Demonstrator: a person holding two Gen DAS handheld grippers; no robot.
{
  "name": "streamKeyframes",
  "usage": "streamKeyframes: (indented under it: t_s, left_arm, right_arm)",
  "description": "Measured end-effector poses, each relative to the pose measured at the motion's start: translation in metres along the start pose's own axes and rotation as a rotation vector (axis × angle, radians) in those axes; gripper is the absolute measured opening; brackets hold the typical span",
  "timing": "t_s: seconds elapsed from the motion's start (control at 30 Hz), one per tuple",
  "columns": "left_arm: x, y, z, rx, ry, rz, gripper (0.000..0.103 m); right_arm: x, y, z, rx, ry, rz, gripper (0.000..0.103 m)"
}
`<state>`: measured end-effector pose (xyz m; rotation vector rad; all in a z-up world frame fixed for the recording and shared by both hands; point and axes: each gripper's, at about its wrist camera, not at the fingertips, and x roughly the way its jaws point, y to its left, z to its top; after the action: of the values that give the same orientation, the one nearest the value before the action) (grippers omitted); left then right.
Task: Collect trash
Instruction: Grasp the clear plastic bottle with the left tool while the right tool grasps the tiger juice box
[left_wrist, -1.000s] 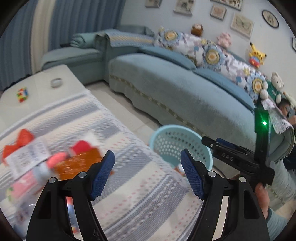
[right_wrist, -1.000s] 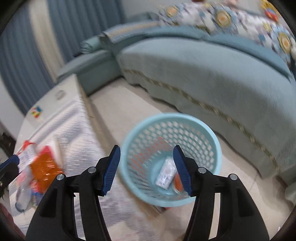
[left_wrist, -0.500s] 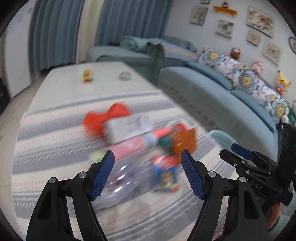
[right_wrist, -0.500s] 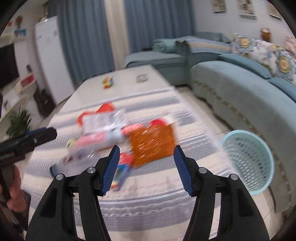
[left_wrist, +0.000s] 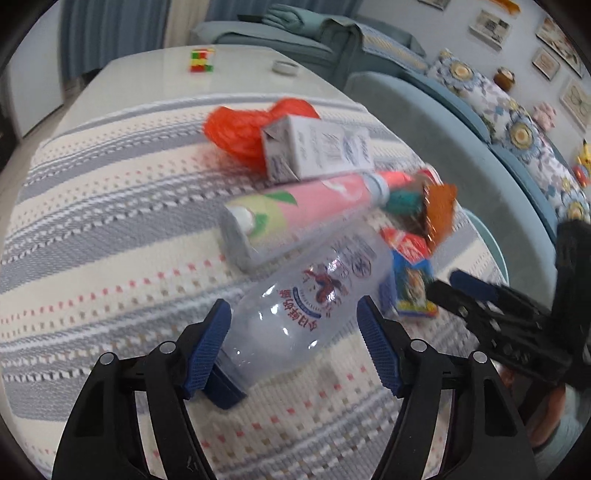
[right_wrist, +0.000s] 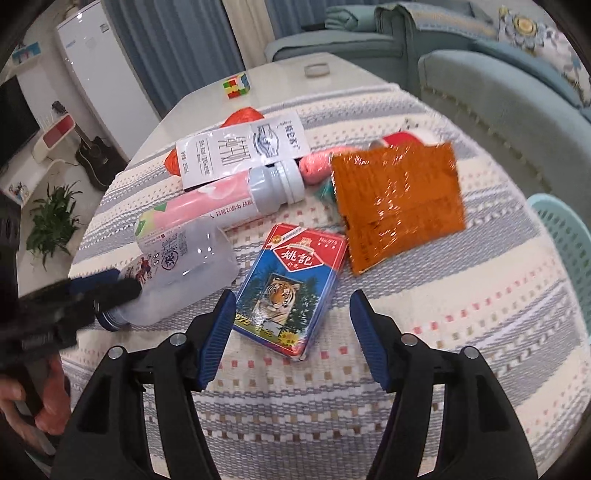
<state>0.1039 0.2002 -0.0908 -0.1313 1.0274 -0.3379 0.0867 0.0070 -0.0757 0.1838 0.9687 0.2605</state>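
While both grippers bore down on the litter heap on the striped tablecloth (right_wrist: 424, 306), neither held anything. Left gripper (left_wrist: 293, 341): jaws closing, the clear plastic bottle (left_wrist: 306, 295) lying between them, its blue-capped neck toward the camera; pads not yet pressing, so released. Right gripper (right_wrist: 291, 332): jaws opening, the blue playing-card box (right_wrist: 290, 291) with the tiger picture lying just ahead, between the fingertips; untouched.

Layout from the right wrist view, clock from the card box: clear bottle at 9 o'clock, just beside; pink-labelled bottle (right_wrist: 221, 201) with grey cap at 11; white pouch (right_wrist: 242, 147) further out at 11, lying over an orange net bag (right_wrist: 242, 115); orange foil wrapper (right_wrist: 399, 199) at 1 to 2 o'clock, near. Rubik's cube (right_wrist: 236, 85) and a small round dish (right_wrist: 317, 70) sat well beyond at 12, on bare table, probably not trash.

Judgement on the step: the bottle is light and crushable, and round, so the left pads should close square across the body rather than at the tapering neck, gently, or it may squirt free. The card box lies flat; the right jaws should straddle its short width and come down low enough to catch the side edges, not skate over the glossy top.

Container: the pale turquoise lattice basket (right_wrist: 565, 243) stood off the table edge at 3 o'clock. Only part of its rim and wall showed; contents could not be seen.
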Motion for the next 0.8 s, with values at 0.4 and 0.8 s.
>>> streamKeyframes:
  t_s: [0.4, 0.8]
  left_arm:
    - [0.050, -0.045, 0.007, 0.179, 0.160, 0.095, 0.070]
    - [0.011, -0.011, -0.027, 0.006, 0.056, 0.101, 0.058]
  right_arm:
    - [0.008, -0.010, 0.005, 0.047, 0.032, 0.032, 0.071]
    - [0.030, 0.009, 0.010, 0.047, 0.075, 0.022, 0.071]
